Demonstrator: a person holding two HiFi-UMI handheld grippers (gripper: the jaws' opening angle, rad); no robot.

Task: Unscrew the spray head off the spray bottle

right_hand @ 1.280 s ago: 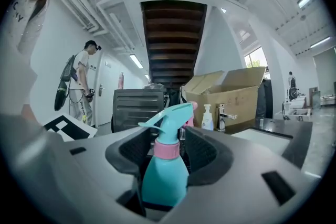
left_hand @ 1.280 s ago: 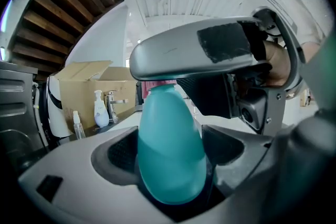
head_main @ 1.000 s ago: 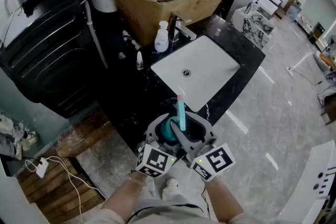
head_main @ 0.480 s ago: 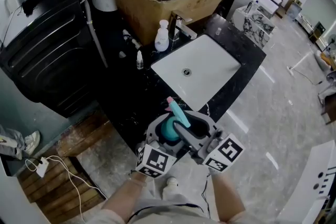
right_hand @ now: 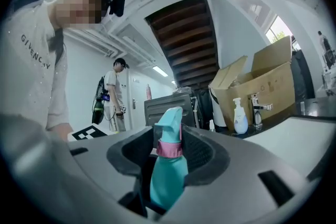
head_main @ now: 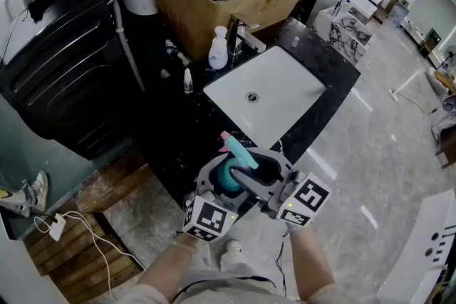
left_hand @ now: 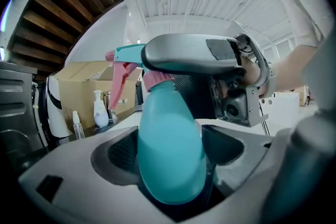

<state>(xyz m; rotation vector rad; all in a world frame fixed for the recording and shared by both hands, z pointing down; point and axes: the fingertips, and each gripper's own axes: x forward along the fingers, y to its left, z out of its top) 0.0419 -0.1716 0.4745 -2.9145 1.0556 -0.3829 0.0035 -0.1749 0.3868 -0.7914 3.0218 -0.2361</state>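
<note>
Spray head not yet off, bottle held between two grippers over the counter edge

The left gripper (head_main: 217,189) is clamped on the belly of the teal spray bottle (left_hand: 170,149), holding it upright in front of the black counter (head_main: 178,139). Its spray head (right_hand: 169,123) sits on the neck with the pink collar (right_hand: 168,148) seated, so unscrewing looks unfinished. The right gripper (head_main: 260,178) has just been opening, its jaws spread with the head between them, likely re-gripping for another turn. The bottle is opaque, so its fill cannot be told. On the counter stand a small clear bottle (head_main: 187,82) and a white pump bottle (head_main: 218,50); the cardboard box (head_main: 192,7) holds packets; the sink (head_main: 285,100) holds nothing visible
</note>
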